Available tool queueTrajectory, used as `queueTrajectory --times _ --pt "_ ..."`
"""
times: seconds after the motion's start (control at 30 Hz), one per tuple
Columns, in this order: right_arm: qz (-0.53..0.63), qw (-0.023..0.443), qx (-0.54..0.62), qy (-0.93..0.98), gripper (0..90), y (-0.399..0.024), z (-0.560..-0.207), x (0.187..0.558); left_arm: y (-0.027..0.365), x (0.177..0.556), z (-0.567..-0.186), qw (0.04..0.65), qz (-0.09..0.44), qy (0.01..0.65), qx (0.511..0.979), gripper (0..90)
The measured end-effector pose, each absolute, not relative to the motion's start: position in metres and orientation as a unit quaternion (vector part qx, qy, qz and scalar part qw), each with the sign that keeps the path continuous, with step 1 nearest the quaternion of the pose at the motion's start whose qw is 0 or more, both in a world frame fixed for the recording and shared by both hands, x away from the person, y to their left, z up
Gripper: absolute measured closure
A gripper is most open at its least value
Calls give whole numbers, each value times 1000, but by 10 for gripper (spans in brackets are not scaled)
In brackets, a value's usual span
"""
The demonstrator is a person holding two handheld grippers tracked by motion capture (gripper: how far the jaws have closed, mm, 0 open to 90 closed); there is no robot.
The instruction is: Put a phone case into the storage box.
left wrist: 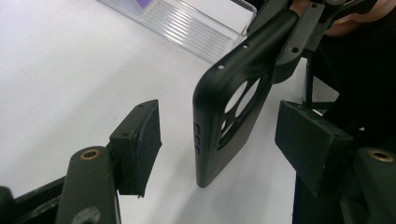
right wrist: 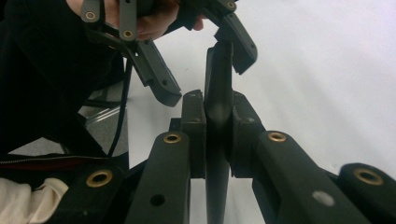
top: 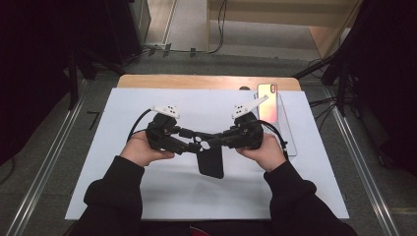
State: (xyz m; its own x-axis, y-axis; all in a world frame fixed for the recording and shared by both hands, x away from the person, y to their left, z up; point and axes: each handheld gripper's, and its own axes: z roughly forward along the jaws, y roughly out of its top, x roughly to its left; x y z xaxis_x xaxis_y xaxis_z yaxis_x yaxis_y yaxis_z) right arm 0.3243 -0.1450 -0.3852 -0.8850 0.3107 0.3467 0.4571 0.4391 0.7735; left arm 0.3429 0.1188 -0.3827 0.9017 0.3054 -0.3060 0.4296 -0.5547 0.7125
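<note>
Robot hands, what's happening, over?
Right gripper shut on black rubbery phone case. Left gripper open around it, pads clear. Nothing in the way.

On the desk [top: 147,196] lies a sheet [top: 98,162] that covers nearly all of it; only a strip of the desk along the far edge stays bare. Near the far right corner a phone [top: 268,101] lies on a tray [top: 290,132] that runs along the sheet's right edge. Over the middle of the sheet the left tool [top: 194,146] and the right tool [top: 216,142] meet tip to tip, left tool on the left, right tool on the right. A phone case [top: 211,164] sits between them, its length running toward the near edge. The right tool's pads [right wrist: 194,121] clamp the case's one edge. The left tool's pads [left wrist: 140,144] stand either side of its corner, apart from it.
</note>
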Motion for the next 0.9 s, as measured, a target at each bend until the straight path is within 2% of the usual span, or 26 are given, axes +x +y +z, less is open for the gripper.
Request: queueTrajectory --times 0.17,0.33,0.53,0.63,0.77,0.9 --pt "-480 80 -222 -845 773 -144 -386 324 116 342 -385 425 -68 202 880 314" --pt "-484 87 -216 -843 773 -143 -386 324 115 342 -385 426 -74 196 880 365" --pt "-490 96 -205 -842 774 -141 -387 323 113 341 -388 419 -88 192 883 498" --pt "-487 98 -205 -843 774 -140 -387 323 114 341 -389 423 -89 187 882 633" --pt "-484 103 -206 -844 773 -140 -389 324 114 343 -393 417 -124 187 881 684" --pt "-488 99 -209 -842 770 -143 -389 325 115 345 -392 419 -128 191 878 724"
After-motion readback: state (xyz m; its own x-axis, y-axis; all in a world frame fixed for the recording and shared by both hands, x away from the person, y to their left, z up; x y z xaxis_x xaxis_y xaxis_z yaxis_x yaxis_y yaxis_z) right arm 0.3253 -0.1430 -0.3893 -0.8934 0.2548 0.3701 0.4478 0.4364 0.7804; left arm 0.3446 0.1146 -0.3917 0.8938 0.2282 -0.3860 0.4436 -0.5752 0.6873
